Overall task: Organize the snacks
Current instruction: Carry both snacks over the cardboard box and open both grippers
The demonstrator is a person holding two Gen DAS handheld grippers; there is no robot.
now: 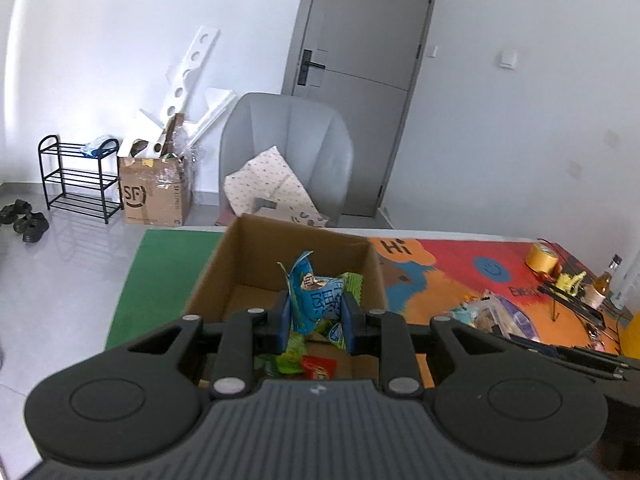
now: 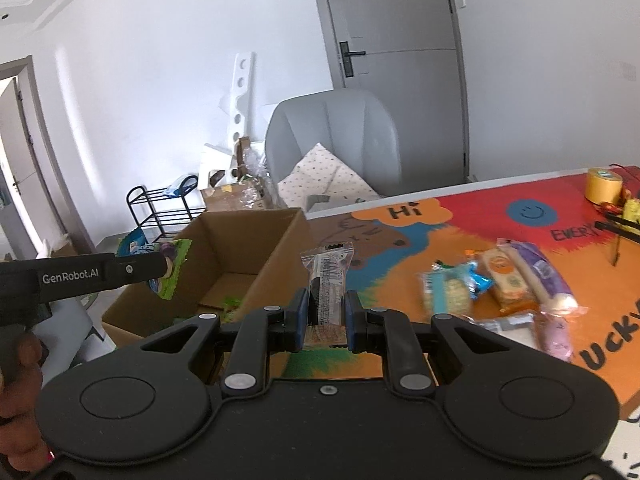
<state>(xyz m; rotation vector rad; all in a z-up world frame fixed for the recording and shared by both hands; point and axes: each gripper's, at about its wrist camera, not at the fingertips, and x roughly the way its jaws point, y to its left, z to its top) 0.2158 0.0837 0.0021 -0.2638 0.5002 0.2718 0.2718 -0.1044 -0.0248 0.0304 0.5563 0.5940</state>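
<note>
Much of the cardboard box (image 1: 288,248) floor is being hidden in the left wrist view by the gripper body; only green and red wrappers (image 1: 308,360) are being glimpsed there, and their print is not being resolved. The loose snack pile (image 2: 516,280) on the tabletop (image 2: 480,216), to the right of the box, is being blurred in the right wrist view, so individual labels are not being read.

The left gripper (image 1: 316,320) is being held over the box opening. Its fingers (image 1: 282,322) are being kept narrowly apart, pinched on a blue snack packet (image 1: 316,292). The packet is being held roughly upright, its long axis vertical and its crimped top end pointing up and away from the camera. In the right wrist view this same gripper (image 2: 166,268) is being seen from the side above the near left corner of the box (image 2: 240,240), with a green-edged wrapper (image 2: 174,270) showing at its tip.

The right gripper (image 2: 326,316) is being held just right of the box, above the tabletop. Its fingers (image 2: 300,316) are being closed on a clear-wrapped dark snack bar (image 2: 326,280). The bar's long axis is running straight ahead along the fingers, with the sealed far end tilted slightly upward; the near end is being cut off behind the gripper body.
</note>
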